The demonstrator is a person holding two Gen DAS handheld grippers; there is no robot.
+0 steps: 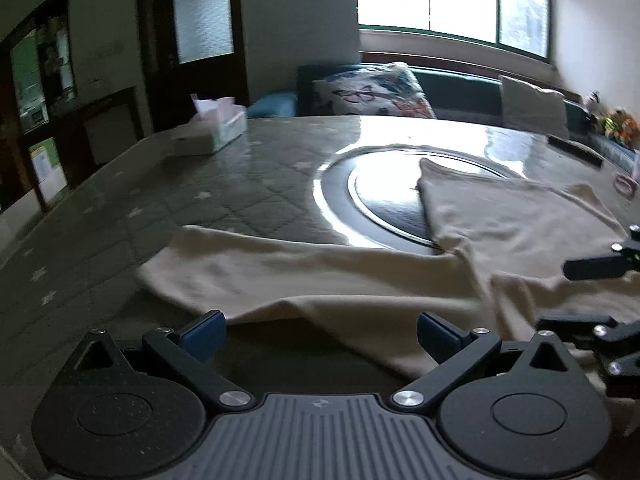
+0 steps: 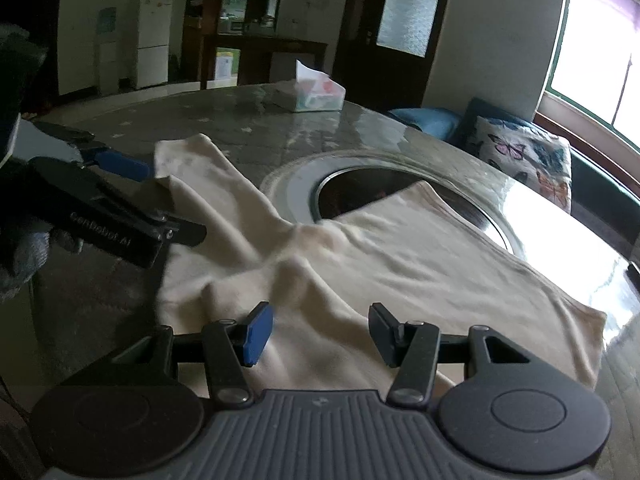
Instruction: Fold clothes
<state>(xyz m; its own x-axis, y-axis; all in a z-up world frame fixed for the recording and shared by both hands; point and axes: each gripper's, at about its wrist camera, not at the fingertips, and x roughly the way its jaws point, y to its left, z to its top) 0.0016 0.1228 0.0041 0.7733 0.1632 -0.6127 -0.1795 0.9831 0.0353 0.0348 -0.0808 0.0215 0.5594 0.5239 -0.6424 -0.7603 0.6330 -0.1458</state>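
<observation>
A cream shirt (image 1: 360, 272) lies spread on the round table, one sleeve (image 2: 188, 164) stretched out to the left and its far part (image 2: 420, 216) over the dark turntable. My left gripper (image 1: 320, 332) stands open just before the shirt's near edge, with nothing between its fingers. In the right wrist view the left gripper (image 2: 160, 200) sits beside the sleeve. My right gripper (image 2: 320, 334) hovers open over the rumpled body of the shirt, its pads apart with no cloth pinched between them. At the right edge of the left wrist view the right gripper (image 1: 580, 296) shows above the cloth.
The table (image 1: 160, 200) has a quilted star-patterned cover under glass and a dark round turntable (image 1: 384, 200) in the middle. A tissue box (image 2: 316, 94) stands at the far side. A sofa with a butterfly cushion (image 1: 372, 92) lies beyond the table, under the window.
</observation>
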